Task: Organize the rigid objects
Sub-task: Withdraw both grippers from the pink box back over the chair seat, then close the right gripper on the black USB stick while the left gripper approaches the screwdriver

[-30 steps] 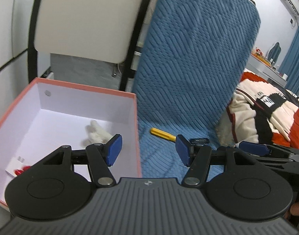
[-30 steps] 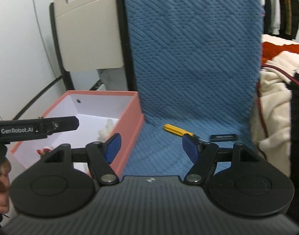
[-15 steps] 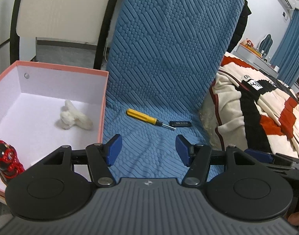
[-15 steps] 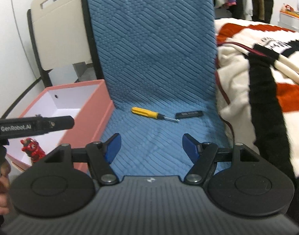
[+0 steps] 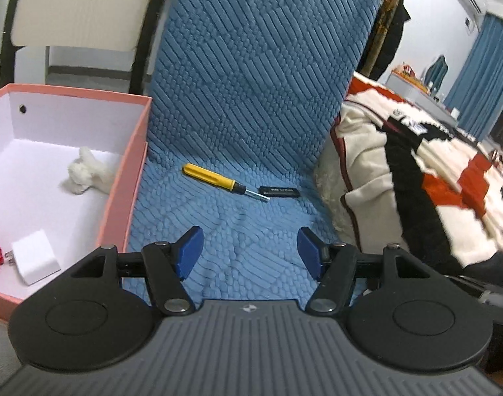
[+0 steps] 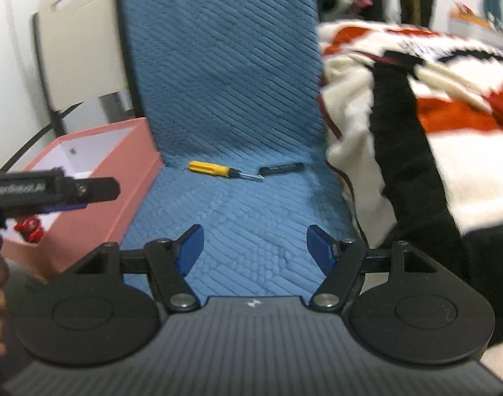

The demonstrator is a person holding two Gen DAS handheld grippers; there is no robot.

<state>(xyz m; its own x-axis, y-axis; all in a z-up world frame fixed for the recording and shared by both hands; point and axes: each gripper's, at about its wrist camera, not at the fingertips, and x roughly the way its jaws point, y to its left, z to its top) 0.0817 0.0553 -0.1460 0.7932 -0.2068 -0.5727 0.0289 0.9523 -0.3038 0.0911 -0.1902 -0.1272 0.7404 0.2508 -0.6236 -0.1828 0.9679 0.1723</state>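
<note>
**Both grippers swing from the box toward the tools on the blue seat**

Nearest, in the left wrist view, the left gripper (image 5: 248, 249) has its blue pads apart and easing wider, with only seat fabric between them. In the right wrist view, the right gripper (image 6: 254, 247) also stands released and empty.

Compared with a second ago, both views have turned away from the pink box (image 5: 126, 198) and settled lower over the blue cushioned seat (image 5: 238, 231). The box now sits at the left edge, just beside the seat. Inside it lie a white charger plug (image 5: 35, 255), a white fluffy toy (image 5: 86, 173) and a red figure (image 6: 28, 227), partly cut off.

Farther along the seat, near the fold where the backrest rises, lies a yellow screwdriver (image 5: 215, 178). Its metal tip points at a small black stick-shaped item (image 5: 279, 192), touching it or nearly so. A striped blanket (image 5: 432, 171) is heaped to the right.

The shift suggests these two items are the next to be picked up and boxed.
</note>
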